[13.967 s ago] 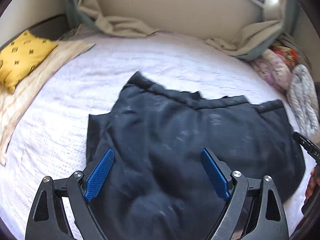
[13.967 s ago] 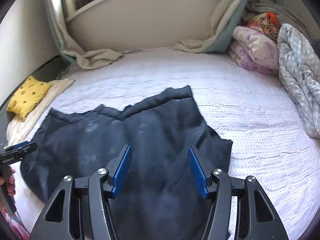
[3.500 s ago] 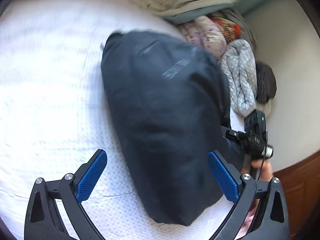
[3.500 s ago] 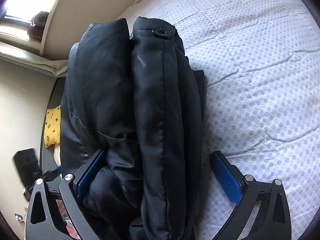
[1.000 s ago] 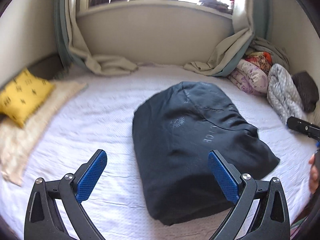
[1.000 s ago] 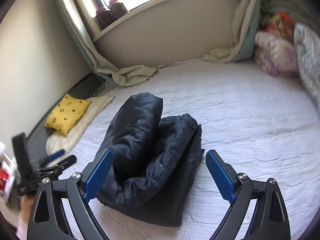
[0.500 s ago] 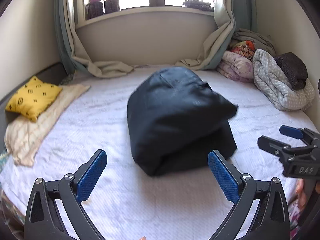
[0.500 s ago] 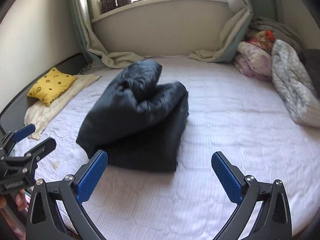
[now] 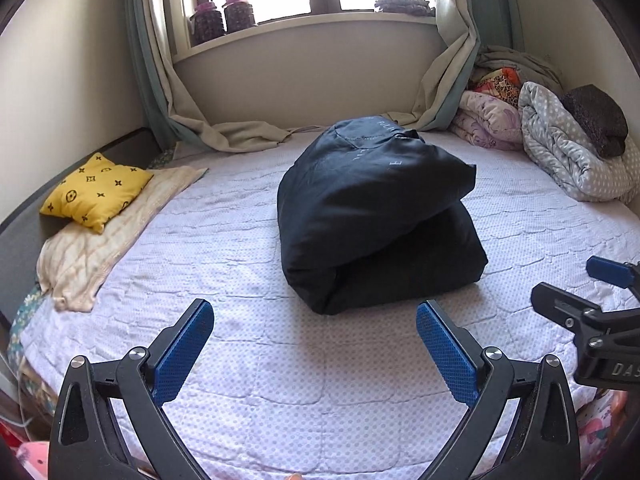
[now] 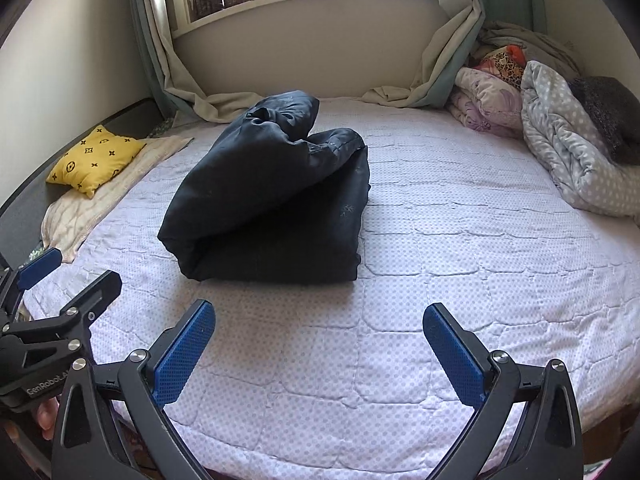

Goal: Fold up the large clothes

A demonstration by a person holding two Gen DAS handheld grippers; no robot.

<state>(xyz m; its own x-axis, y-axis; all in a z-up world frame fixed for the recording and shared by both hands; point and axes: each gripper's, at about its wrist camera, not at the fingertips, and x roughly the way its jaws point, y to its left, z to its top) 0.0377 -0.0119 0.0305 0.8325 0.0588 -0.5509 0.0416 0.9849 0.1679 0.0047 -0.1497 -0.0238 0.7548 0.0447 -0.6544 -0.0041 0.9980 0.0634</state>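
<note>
Jaws on both grippers stand wide apart, holding nothing. Left gripper [image 9: 314, 346] sits at the bottom of its own frame, hovering over bare bed; right gripper [image 10: 318, 348] likewise at the bottom of its frame, clear of the cloth. Each gripper also shows at the edge of the other's view, low right and low left.

Dark jacket [image 9: 372, 216] lies mid-frame on the bed [image 9: 224, 264], folded over into a thick bundle, top layer puffed up and not lying flat on the lower one. In the right wrist view the jacket [image 10: 272, 200] sits left of centre, apart from both grippers.

Progress, as a judgement: folding looks done or nearly so, grippers off it. What may be left is pressing the top flap down or squaring the edges.

Further out: yellow pillow [image 9: 96, 192] on a beige cloth [image 9: 100, 240] at left, pile of blankets [image 9: 568, 152] upper right, jars [image 9: 224, 16] on the window sill at top.

Writing: pale letters on the jacket top, too small to read. "DAS" partly legible on the right gripper body at low right of the left view; "GenRobot" on the left gripper body at low left of the right view.
</note>
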